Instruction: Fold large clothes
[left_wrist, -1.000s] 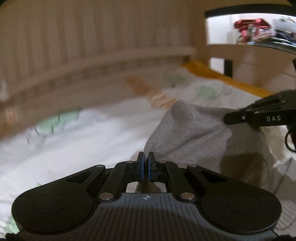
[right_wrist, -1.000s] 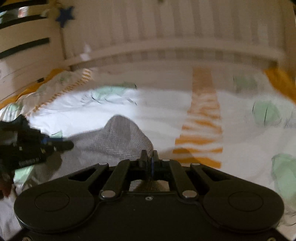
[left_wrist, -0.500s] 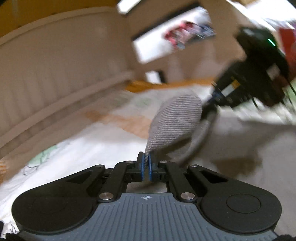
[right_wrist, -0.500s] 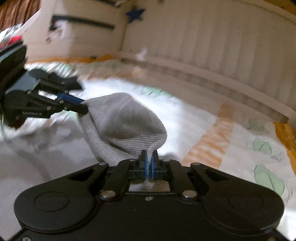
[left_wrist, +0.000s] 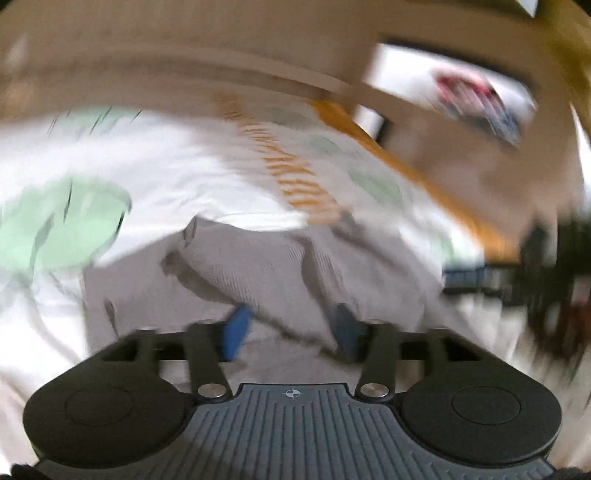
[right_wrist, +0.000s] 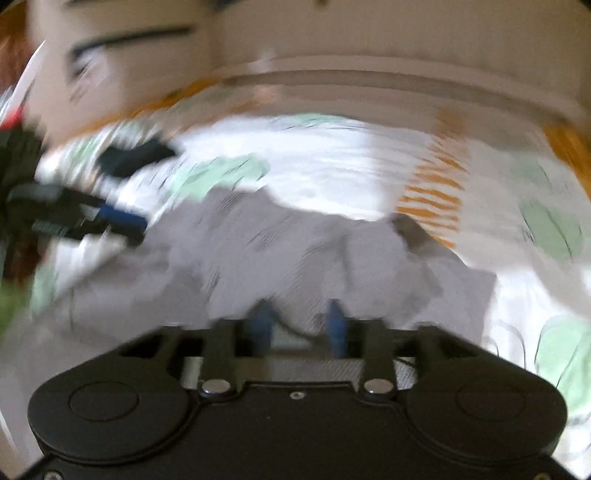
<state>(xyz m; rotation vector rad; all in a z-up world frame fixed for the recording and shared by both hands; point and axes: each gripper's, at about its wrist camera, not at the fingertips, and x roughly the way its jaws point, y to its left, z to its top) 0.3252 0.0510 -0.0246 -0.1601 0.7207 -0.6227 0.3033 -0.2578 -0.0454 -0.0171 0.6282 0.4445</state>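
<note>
A grey knit garment (left_wrist: 266, 269) lies crumpled on the white patterned bedsheet (left_wrist: 177, 177); it also shows in the right wrist view (right_wrist: 295, 251). My left gripper (left_wrist: 291, 332) is open just above the garment, its blue pads apart and empty. My right gripper (right_wrist: 299, 321) is open too, close over the cloth with nothing between the pads. The right gripper shows at the right edge of the left wrist view (left_wrist: 480, 277), and the left gripper shows at the left of the right wrist view (right_wrist: 110, 218). Both views are motion-blurred.
A pale slatted headboard (right_wrist: 369, 44) runs along the far side of the bed. An orange bed edge (left_wrist: 406, 170) and a wooden shelf unit (left_wrist: 461, 92) with coloured items stand to the right. The sheet (right_wrist: 369, 166) has green and orange prints.
Both grippers were shut on the lifted grey garment; now both have opened and the garment has dropped in a heap onto the sheet. Both cameras have tilted down toward the bed.
</note>
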